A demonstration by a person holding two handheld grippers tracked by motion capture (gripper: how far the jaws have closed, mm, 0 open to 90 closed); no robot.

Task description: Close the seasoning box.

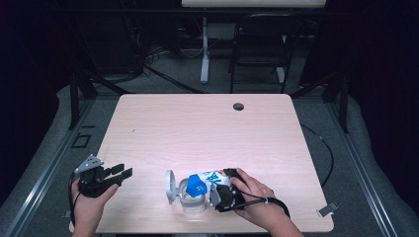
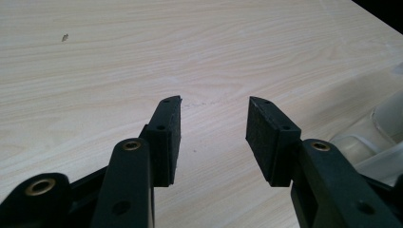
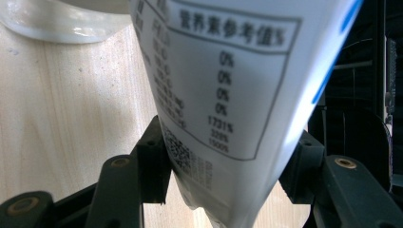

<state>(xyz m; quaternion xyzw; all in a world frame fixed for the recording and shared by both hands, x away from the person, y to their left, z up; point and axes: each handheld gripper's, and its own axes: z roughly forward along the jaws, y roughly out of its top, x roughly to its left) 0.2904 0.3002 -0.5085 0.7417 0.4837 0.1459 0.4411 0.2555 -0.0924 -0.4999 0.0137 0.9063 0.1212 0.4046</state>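
Observation:
A white pouch (image 1: 211,177) with blue print and a blue end lies tilted over a clear plastic jar (image 1: 191,202) near the table's front edge. The jar's round lid (image 1: 170,186) stands open on the jar's left side. My right gripper (image 1: 218,190) is shut on the pouch. In the right gripper view its jaws (image 3: 228,171) press both sides of the pouch (image 3: 223,85), whose printed nutrition table faces the camera, with the jar's rim (image 3: 57,21) beyond it. My left gripper (image 1: 121,172) (image 2: 214,133) hovers open over bare wood at the front left, with nothing between its pads.
The light wooden table (image 1: 207,128) has a round cable hole (image 1: 238,106) near its far edge. The jar's clear wall (image 2: 380,137) lies just right of the left jaws. A chair and desk legs stand beyond the table.

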